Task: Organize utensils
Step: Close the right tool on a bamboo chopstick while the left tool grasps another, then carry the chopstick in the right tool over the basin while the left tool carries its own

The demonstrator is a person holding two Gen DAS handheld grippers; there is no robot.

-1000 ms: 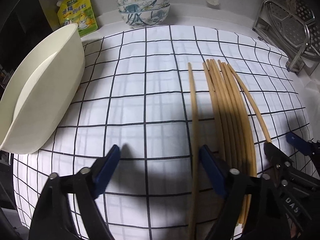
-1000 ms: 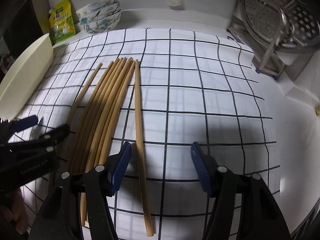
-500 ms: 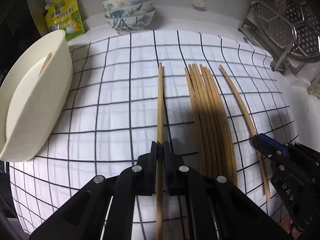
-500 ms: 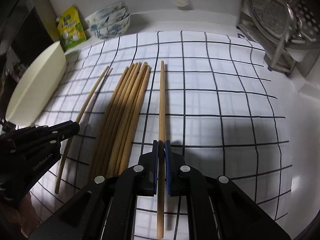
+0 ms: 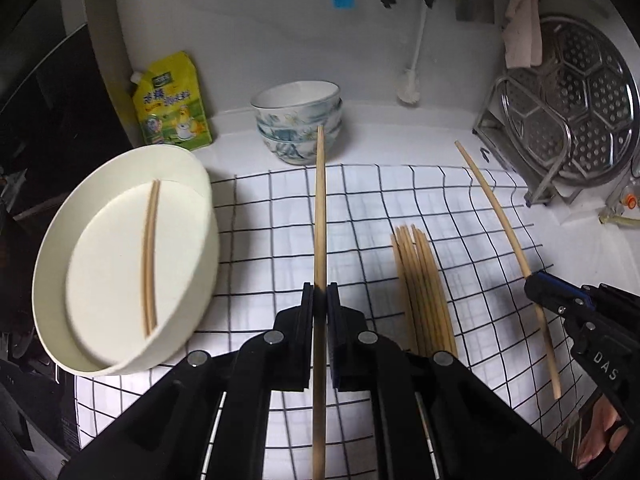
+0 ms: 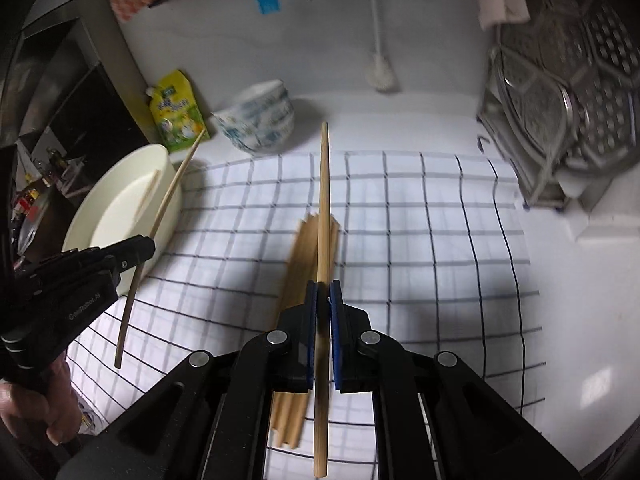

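Observation:
Each gripper holds one wooden chopstick lifted off the checked cloth [image 5: 360,208]. My left gripper [image 5: 320,292] is shut on a chopstick [image 5: 319,208] that points toward the stacked bowls. In the right wrist view my right gripper [image 6: 323,290] is shut on its own chopstick [image 6: 323,208]. The left gripper [image 6: 136,252] with its chopstick [image 6: 168,200] shows at the left there, and the right gripper [image 5: 538,282] with its chopstick [image 5: 496,208] at the right of the left wrist view. A bundle of several chopsticks [image 5: 424,292] lies on the cloth between them. A cream basin [image 5: 60,280] to the left holds a chopstick [image 5: 149,256].
Stacked patterned bowls [image 5: 298,120] and a yellow pouch [image 5: 172,104] stand at the back wall. A metal rack with a perforated steamer plate [image 5: 568,104] fills the back right. A brush [image 5: 412,80] hangs on the wall. A hand [image 6: 36,408] grips the left tool.
Both grippers went from open on the cloth to shut, each on one chopstick, then rose with it. The bundle stayed on the cloth.

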